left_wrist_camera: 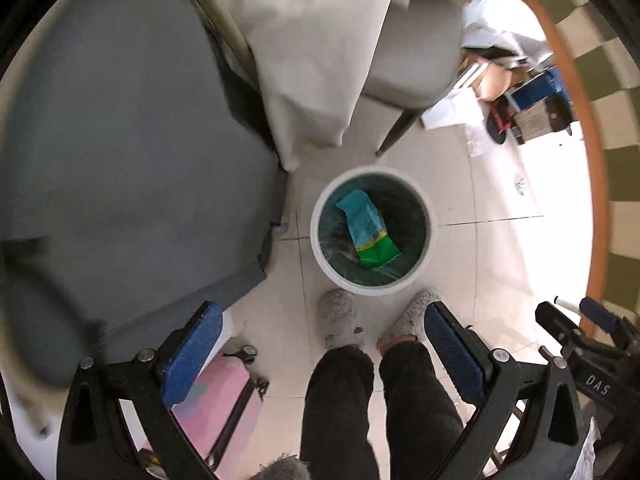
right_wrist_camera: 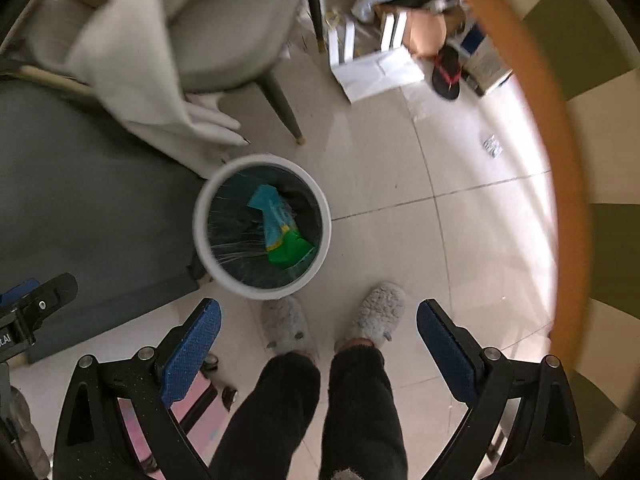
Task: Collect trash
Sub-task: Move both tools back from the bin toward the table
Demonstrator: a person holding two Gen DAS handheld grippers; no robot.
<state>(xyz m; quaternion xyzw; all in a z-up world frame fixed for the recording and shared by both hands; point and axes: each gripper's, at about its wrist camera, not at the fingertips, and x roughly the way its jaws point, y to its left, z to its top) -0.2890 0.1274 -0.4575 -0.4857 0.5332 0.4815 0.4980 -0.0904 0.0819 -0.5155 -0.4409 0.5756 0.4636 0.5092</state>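
Observation:
A white round trash bin (left_wrist_camera: pixel 320 236) with a dark liner stands on the tiled floor; it also shows in the right wrist view (right_wrist_camera: pixel 200 236). A blue and green wrapper (left_wrist_camera: pixel 366 228) lies inside it, seen again in the right wrist view (right_wrist_camera: pixel 280 232). My left gripper (left_wrist_camera: pixel 324 344) is open and empty, held high above the floor, just short of the bin. My right gripper (right_wrist_camera: pixel 318 340) is open and empty too, above the floor to the right of the bin. The right gripper also shows at the edge of the left wrist view (left_wrist_camera: pixel 576 328).
A grey table top (left_wrist_camera: pixel 112 152) lies left of the bin. A grey chair (right_wrist_camera: pixel 224 32) draped with pale cloth (left_wrist_camera: pixel 316 52) stands behind it. The person's legs and grey slippers (right_wrist_camera: pixel 376 312) stand just before the bin. Boxes and a sandal (right_wrist_camera: pixel 446 72) lie at far right. A pink suitcase (left_wrist_camera: pixel 224 412) sits lower left.

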